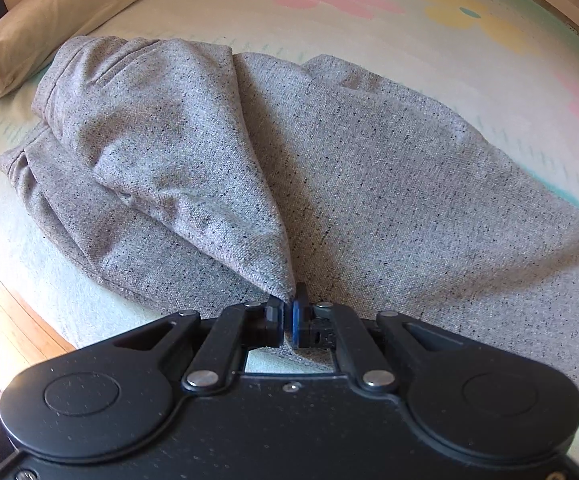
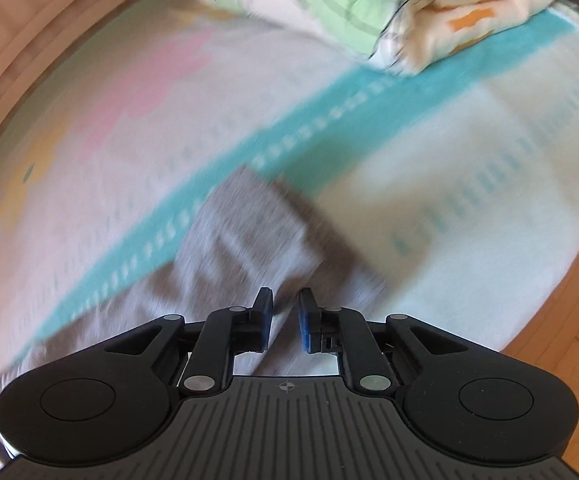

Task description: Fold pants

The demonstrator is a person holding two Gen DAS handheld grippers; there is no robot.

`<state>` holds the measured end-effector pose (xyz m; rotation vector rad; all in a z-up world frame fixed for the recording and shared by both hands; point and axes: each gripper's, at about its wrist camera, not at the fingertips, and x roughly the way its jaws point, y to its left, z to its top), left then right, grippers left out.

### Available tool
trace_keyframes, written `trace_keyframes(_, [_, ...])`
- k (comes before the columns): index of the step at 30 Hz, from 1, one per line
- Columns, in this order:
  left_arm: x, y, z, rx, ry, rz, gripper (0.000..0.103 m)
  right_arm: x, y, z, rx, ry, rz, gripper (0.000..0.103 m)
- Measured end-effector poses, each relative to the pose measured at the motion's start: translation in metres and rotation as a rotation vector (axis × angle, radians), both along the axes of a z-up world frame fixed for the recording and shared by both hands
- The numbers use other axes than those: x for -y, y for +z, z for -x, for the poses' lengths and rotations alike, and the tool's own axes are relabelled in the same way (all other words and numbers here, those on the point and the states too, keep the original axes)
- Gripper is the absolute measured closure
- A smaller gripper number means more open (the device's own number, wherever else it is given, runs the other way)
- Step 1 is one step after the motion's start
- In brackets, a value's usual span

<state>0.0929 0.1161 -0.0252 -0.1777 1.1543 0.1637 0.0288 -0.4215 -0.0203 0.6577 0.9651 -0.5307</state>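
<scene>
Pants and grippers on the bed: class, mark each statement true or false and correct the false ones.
1. The left gripper is shut on a fold of the grey pants. True.
2. The right gripper clamps the pants. False: its jaws stand apart above the cloth.
3. A pillow lies beyond the pants in the left wrist view. True.
4. The pants lie on a bare wooden floor. False: they lie on a pastel bed cover.

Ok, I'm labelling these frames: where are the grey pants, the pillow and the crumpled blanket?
grey pants [image 1: 369,168]: left wrist view, on the flat speckled cloth.
pillow [image 1: 49,28]: left wrist view, on its beige side.
crumpled blanket [image 2: 329,4]: right wrist view, on a green patch.
</scene>
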Motion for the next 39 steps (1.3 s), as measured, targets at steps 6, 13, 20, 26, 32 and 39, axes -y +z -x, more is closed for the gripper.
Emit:
trace_keyframes(6, [0.002, -0.003, -0.002, -0.007, 0.011, 0.001, 0.098, 0.022, 0.012, -0.028, -0.021, 0.067, 0.015, 0.081])
trace_keyframes(13, [0.002, -0.004, -0.002, -0.006, 0.011, -0.014, 0.098, 0.028, -0.005, -0.039, -0.058, 0.104, -0.022, 0.081])
trace_keyframes(20, [0.007, -0.003, -0.001, -0.008, 0.002, -0.033, 0.096, 0.031, -0.018, -0.06, -0.1, 0.206, 0.077, 0.072])
trace_keyframes(26, [0.012, 0.001, 0.006, -0.01, -0.02, -0.048, 0.093, 0.041, -0.025, -0.06, -0.075, 0.23, -0.064, 0.072])
trace_keyframes(32, [0.03, 0.023, 0.023, 0.041, -0.101, -0.099, 0.092, 0.041, -0.032, -0.06, -0.114, 0.251, -0.1, 0.071])
trace_keyframes(39, [0.06, 0.048, 0.028, 0.132, -0.197, -0.125, 0.088, 0.026, -0.031, -0.056, -0.131, 0.33, -0.05, 0.098])
